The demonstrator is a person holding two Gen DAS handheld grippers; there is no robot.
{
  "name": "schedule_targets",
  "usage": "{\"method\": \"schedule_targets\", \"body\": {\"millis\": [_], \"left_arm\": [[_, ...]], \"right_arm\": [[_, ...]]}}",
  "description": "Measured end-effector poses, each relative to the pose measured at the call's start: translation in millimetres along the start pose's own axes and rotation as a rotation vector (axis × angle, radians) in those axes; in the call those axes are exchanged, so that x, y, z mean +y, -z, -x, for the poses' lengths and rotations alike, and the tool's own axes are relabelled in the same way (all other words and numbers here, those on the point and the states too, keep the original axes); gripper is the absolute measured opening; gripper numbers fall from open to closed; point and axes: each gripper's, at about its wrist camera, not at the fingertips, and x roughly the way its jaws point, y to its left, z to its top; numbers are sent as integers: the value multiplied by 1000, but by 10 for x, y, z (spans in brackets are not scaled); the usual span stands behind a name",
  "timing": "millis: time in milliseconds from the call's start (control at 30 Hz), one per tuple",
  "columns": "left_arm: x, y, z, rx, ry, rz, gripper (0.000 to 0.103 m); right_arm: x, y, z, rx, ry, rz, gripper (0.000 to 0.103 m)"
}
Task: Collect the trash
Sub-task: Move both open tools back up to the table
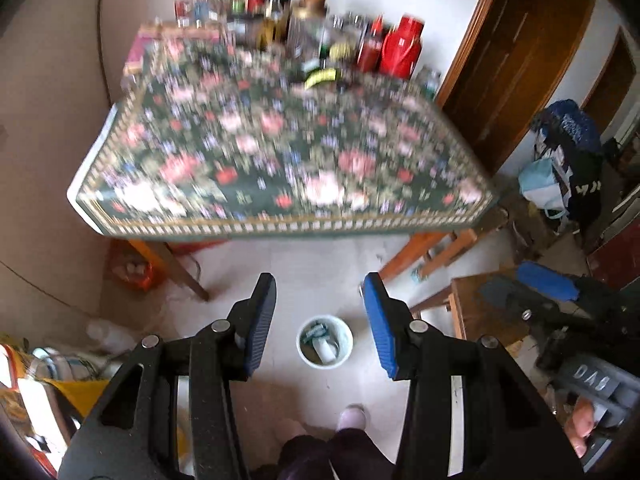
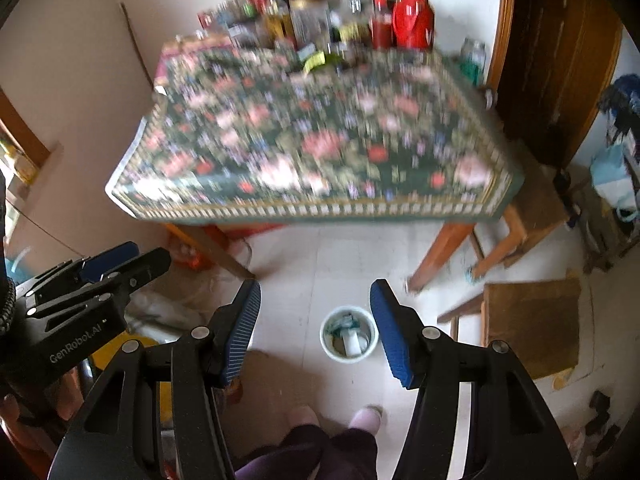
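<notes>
A small white bin (image 1: pixel 324 341) stands on the pale floor far below, with crumpled teal and white trash inside; the right wrist view shows the same bin (image 2: pixel 349 333). My left gripper (image 1: pixel 320 282) hangs high above it, open, nothing between its blue pads. My right gripper (image 2: pixel 315 286) is also open and empty, high over the floor. The right gripper (image 1: pixel 548 284) shows at the right edge of the left wrist view, and the left gripper (image 2: pixel 104 268) at the left edge of the right wrist view. A yellow-green scrap (image 1: pixel 320 76) lies on the table among bottles.
A table with a floral cloth (image 1: pixel 280 148) stands ahead, its far side crowded with bottles and a red jug (image 1: pixel 402 46). A wooden stool (image 2: pixel 532 320) is at the right, a dark door (image 1: pixel 520 40) beyond it. The person's feet (image 2: pixel 366 416) are near the bin. Clutter lines both sides.
</notes>
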Motion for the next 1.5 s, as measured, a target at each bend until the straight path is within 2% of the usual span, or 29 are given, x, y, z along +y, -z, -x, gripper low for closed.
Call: {"method": "schedule_targets", "body": {"millis": [300,433,533,600,633,667,733,900,1100,1300,1500], "left_arm": [[12,-237,914,-179,-4,-84,45],[10,-349,1206,-251,3,-111,45],[-19,-447,1355,-308,-3,-132,53],[-46,-512,1408,-338,-11,-140,64],[-64,-561,1416,-354,-20,-141,74],[-83,-594,1411,-365,-32,-139,85],[-141,-694,1362,-391,-58,-132,92],[-380,-1013,1073,-404,-96,-157,92],[-682,-1488,720,-407,-122,-156,92],[-914,-1994,411,-419,-143,-109,92],[-964,-2349,90,-388,-170,-66,92]], "right_arm": [[297,-304,975,-233,19,0,54],[389,-361,1288,-337,46,8,63],[411,-395,1461,-400,53,18,65],[410,-438,1525,-433,67,27,72],[396,-467,1536,-448,75,31,74],[386,-485,1545,-456,80,33,80],[328,-534,1536,-468,89,31,85],[35,-803,1349,-464,86,26,86],[-393,-1320,1148,-450,57,32,86],[-757,-1842,1031,-455,43,63,86],[-934,-2197,769,-414,23,93,86]]}}
